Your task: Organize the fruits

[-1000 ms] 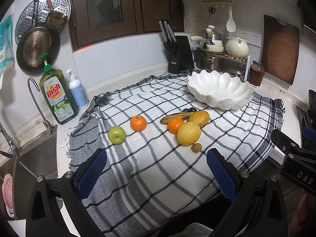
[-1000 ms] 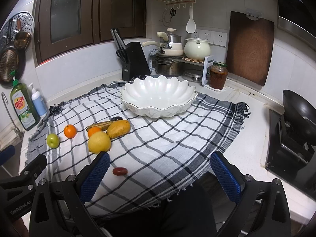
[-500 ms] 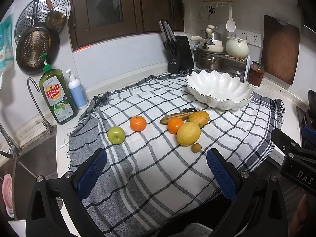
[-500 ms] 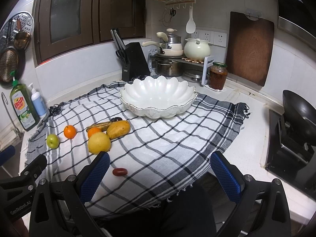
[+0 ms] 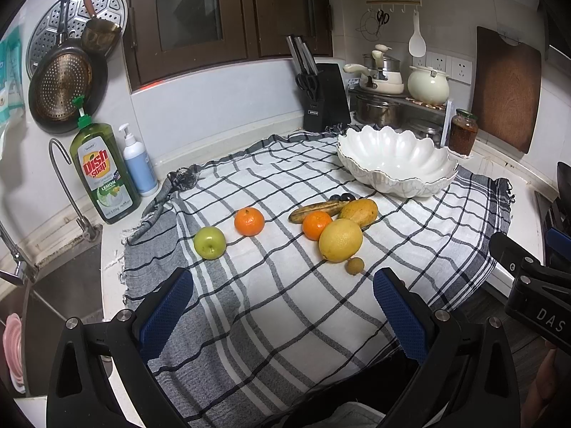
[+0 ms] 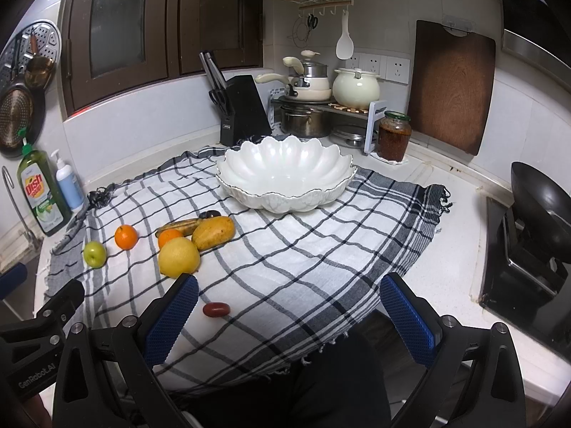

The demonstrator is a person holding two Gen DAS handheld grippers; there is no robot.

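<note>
Checked cloth (image 5: pixel 285 303) covers the bench; banana (image 5: pixel 317 209) lies lengthwise left-right; "dish soap" bottle (image 5: pixel 103 171) (LEMON) upper left; both claws gape wide.

A home kitchen. A tap (image 5: pixel 60 164) stands beside dish soap (image 5: pixel 103 174) at the counter (image 6: pixel 460 221) edge, with a knife block (image 6: pixel 242 110), stacked pots (image 6: pixel 307 85) and wall-hung pans (image 5: pixel 60 85). A wok (image 6: pixel 539 196) sits on the stove, and a cutting board (image 6: pixel 453 85) leans against the tiles.

Green bottle (image 5: pixel 103 174) by the counter's left edge says "dish soap" and "LEMON". Left gripper (image 6: pixel 34 378) body reads "GenRobot.AI"; right gripper (image 5: pixel 539 306) shows "DAS".
</note>
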